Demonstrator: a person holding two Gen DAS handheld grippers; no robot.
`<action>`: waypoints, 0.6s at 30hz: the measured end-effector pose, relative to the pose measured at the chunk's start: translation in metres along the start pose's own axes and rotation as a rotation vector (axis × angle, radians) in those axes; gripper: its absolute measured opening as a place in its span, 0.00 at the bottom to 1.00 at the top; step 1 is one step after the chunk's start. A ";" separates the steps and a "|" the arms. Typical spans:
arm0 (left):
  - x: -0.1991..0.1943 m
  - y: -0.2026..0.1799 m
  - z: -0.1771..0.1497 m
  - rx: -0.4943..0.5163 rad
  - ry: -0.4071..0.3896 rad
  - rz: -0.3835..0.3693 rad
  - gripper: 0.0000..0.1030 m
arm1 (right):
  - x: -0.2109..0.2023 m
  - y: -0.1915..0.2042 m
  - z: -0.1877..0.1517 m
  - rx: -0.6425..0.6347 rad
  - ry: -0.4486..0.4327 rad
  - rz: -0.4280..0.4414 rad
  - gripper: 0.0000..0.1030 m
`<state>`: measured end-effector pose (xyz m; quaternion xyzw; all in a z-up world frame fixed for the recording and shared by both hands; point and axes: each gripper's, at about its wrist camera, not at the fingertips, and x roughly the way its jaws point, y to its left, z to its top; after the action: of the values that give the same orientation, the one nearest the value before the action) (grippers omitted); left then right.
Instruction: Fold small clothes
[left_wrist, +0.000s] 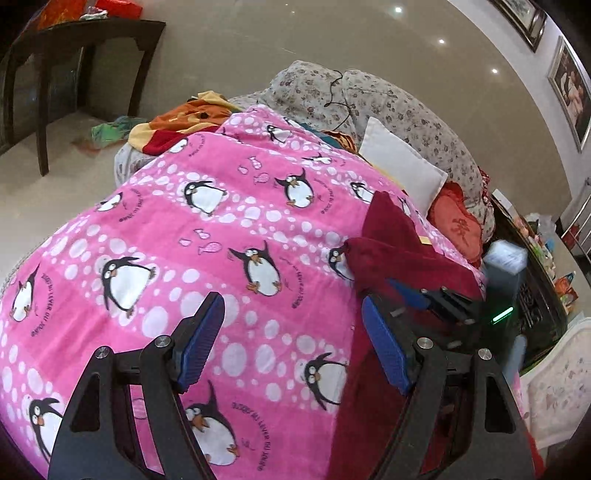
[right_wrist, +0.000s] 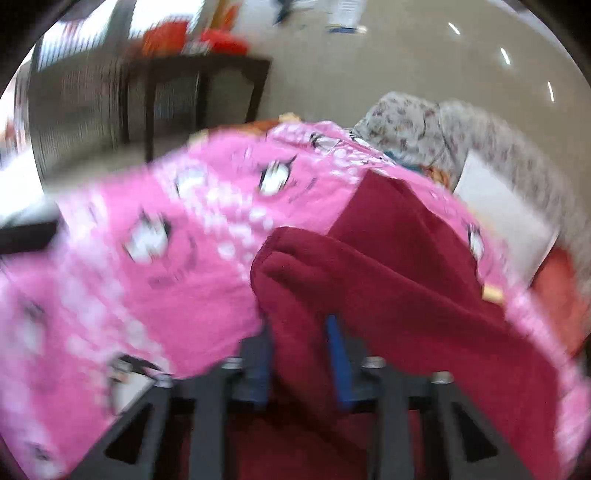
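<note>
1. the left gripper (left_wrist: 291, 347) hangs over the pink penguin blanket (left_wrist: 184, 236), its blue pads (left_wrist: 201, 341) spread wide apart with only blanket showing between them.
2. along the left gripper's right-hand finger lies the dark red garment (left_wrist: 402, 254), its lower part running down beside that finger; whether cloth and finger touch cannot be told.
3. the right gripper (right_wrist: 301, 354) has its jaws drawn close together on a fold of the dark red garment (right_wrist: 369, 273), the cloth bunched up between the blue pads (right_wrist: 341, 365) and humped over them. this view is blurred.
4. in the left wrist view the right gripper (left_wrist: 424, 299) shows just beyond the left one, tucked under the red cloth.
5. the garment lies on the right side of the blanket, part of it spread flat toward the far edge.
6. behind it a white pillow (left_wrist: 402, 166) and a red cushion (left_wrist: 458, 225) rest against a flowered grey bolster (left_wrist: 406, 107).
7. farther left, an orange and yellow cloth (left_wrist: 177, 125) sits at the blanket's far end.
8. beyond, a dark wooden table (left_wrist: 85, 48) stands on the pale floor (left_wrist: 295, 33).
</note>
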<state>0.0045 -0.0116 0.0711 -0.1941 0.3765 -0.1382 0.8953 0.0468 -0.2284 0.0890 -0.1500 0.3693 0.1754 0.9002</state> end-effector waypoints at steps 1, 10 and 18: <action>0.000 -0.004 0.000 0.010 0.000 -0.005 0.75 | -0.018 -0.018 0.001 0.070 -0.036 0.049 0.12; 0.031 -0.062 -0.016 0.128 0.061 -0.068 0.75 | -0.166 -0.182 -0.050 0.412 -0.249 -0.176 0.12; 0.065 -0.098 -0.047 0.273 0.126 0.027 0.75 | -0.150 -0.257 -0.127 0.616 -0.026 -0.385 0.44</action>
<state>0.0040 -0.1355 0.0448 -0.0562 0.4121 -0.1880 0.8898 -0.0208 -0.5391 0.1460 0.0636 0.3584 -0.1149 0.9243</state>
